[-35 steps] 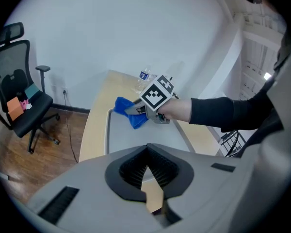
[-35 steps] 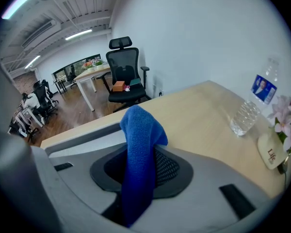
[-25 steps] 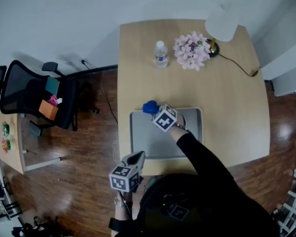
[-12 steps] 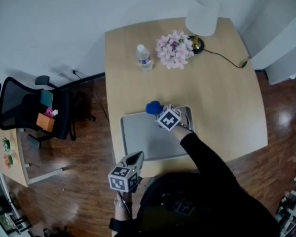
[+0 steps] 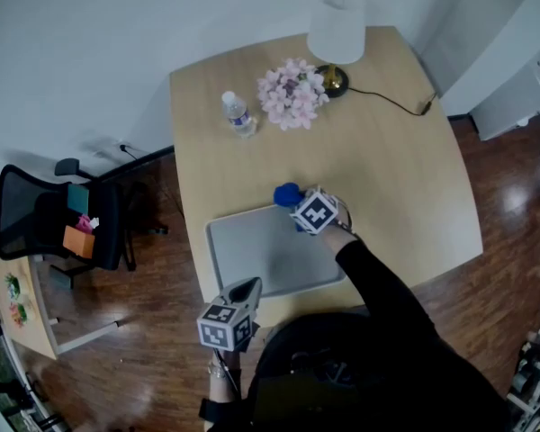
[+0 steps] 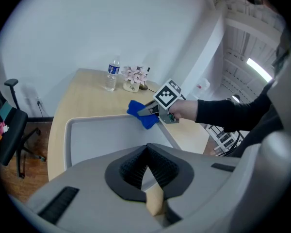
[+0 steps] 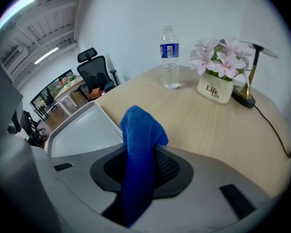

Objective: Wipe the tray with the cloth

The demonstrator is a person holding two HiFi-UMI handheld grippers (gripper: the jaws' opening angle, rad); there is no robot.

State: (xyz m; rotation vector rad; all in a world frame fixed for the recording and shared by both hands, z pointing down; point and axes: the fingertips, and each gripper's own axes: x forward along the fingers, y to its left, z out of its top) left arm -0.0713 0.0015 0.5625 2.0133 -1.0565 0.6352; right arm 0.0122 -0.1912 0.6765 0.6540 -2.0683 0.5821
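A grey tray lies at the near side of the wooden table. My right gripper is shut on a blue cloth and holds it at the tray's far right rim, with the cloth bunched over the table just beyond. In the right gripper view the cloth hangs from the jaws with the tray to its left. My left gripper hovers off the tray's near edge, shut and empty. From the left gripper view, the tray and the cloth lie ahead.
At the table's far side stand a water bottle, a pot of pink flowers and a white lamp with a black cord. A black office chair stands on the wood floor to the left.
My right gripper has carried the cloth to the right along the tray's far rim. The head view has swung, so the table sits further left. The left gripper stays near the tray's front edge.
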